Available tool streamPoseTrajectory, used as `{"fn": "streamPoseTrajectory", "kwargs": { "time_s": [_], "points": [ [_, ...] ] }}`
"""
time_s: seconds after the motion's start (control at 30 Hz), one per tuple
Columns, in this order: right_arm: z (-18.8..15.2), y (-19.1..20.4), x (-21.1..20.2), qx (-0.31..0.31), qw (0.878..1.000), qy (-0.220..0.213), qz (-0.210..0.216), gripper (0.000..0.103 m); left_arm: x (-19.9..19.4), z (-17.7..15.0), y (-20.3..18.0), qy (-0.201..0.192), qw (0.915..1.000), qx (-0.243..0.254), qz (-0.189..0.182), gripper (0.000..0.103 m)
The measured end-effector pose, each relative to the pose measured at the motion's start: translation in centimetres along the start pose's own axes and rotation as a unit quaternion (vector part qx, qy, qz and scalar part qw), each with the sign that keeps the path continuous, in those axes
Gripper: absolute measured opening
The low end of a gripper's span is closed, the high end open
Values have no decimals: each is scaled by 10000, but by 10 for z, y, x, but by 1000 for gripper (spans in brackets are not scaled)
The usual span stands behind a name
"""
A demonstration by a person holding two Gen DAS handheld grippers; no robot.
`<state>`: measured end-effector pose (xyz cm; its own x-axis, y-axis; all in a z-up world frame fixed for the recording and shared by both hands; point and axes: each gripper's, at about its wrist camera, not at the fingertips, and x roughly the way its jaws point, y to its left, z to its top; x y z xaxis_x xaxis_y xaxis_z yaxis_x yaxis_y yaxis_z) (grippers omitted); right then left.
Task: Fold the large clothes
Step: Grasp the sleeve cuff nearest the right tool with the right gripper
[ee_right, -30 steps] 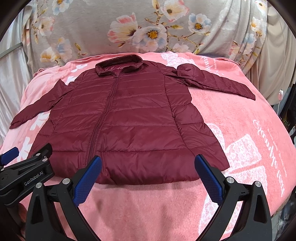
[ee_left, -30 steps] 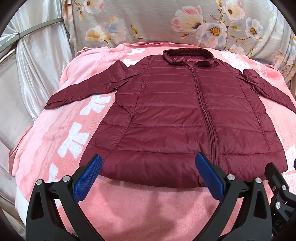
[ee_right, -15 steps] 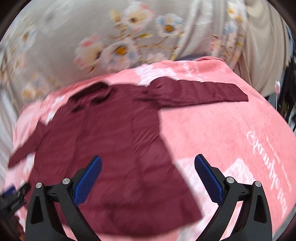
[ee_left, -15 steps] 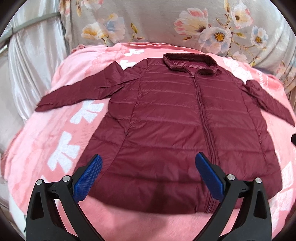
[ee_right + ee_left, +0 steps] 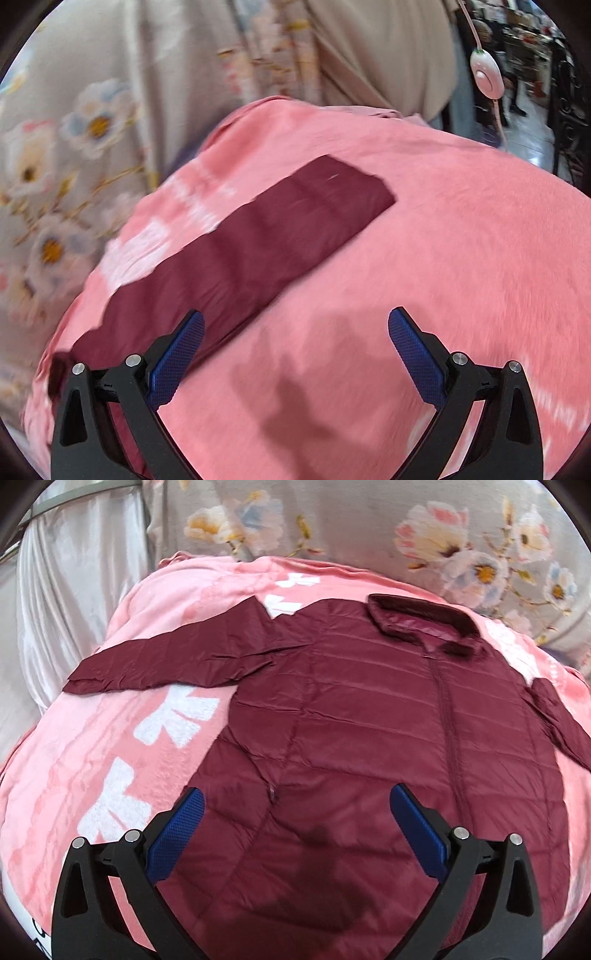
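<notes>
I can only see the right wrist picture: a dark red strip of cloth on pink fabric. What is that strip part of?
Observer: It is one sleeve of a maroon puffer jacket, which the left wrist view shows spread flat, front side up, on the pink blanket.
Operator: Is the jacket done up?
Observer: It looks zipped; the zipper runs closed down the front from the collar.
Operator: Where is the other gripper?
Observer: The left gripper hangs over the jacket's lower body, jaws open, holding nothing.
</notes>
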<state>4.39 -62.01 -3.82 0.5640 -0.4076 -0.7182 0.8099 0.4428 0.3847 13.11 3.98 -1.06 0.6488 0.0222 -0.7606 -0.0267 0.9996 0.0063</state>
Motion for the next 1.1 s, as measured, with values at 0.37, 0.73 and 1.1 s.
{"fn": "streamPoseTrajectory", "kwargs": {
  "time_s": [0.37,0.73,1.1],
  "points": [
    [47,-24,77,533,9979,41,-372,77,34,13,3,76,9998,-86,160,98],
    [67,26,41,539,9955,-550,559,5,48,20,8,213,9994,-167,192,98],
    [-23,269,-125,-2748,9200,-731,2696,5,30,40,26,1,9984,-536,-182,98]
  ]
}}
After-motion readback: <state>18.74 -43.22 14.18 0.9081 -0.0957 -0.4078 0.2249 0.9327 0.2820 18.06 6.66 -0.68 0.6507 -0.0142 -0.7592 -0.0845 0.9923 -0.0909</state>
